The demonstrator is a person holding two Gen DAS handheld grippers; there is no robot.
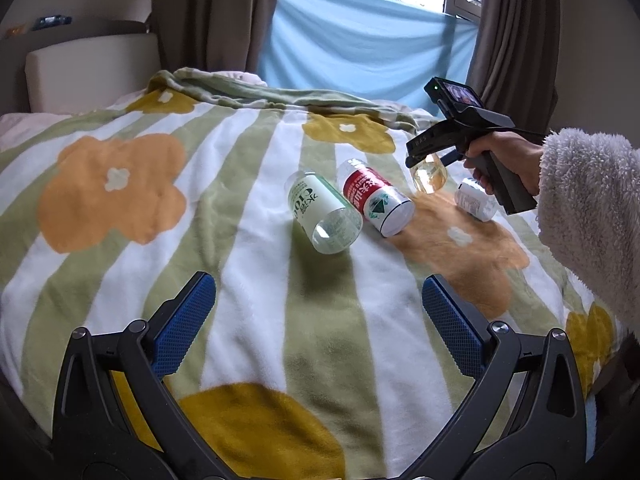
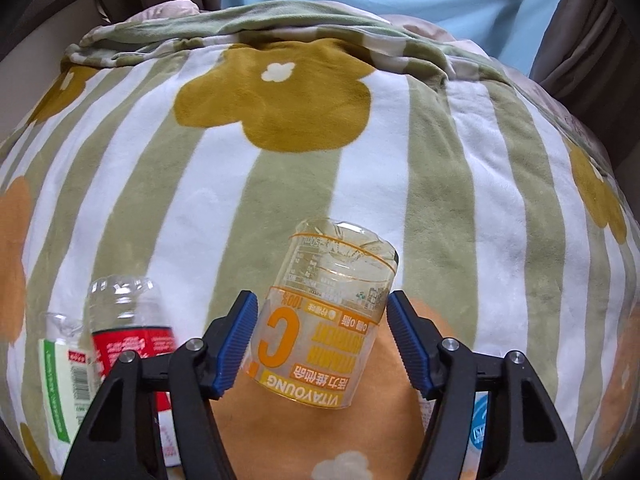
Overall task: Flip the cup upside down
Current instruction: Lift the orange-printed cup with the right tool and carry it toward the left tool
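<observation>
Right gripper (image 2: 320,340) closes on cup (image 2: 320,320), pads on both sides, base pointing away, mouth toward camera; likely mid-flip above blanket (image 2: 280,184). Left gripper (image 1: 319,322) wide open, empty, kept back. Other cups (image 1: 348,200) lie on side.

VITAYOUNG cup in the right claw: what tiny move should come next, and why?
Probably lower it a little, so its rim sits flat on the blanket. The VITAYOUNG cup is already base-up, with its letters upside down, but it leans, and the right claw hugs both sides. I cannot tell whether it rests on the blanket yet.
</observation>
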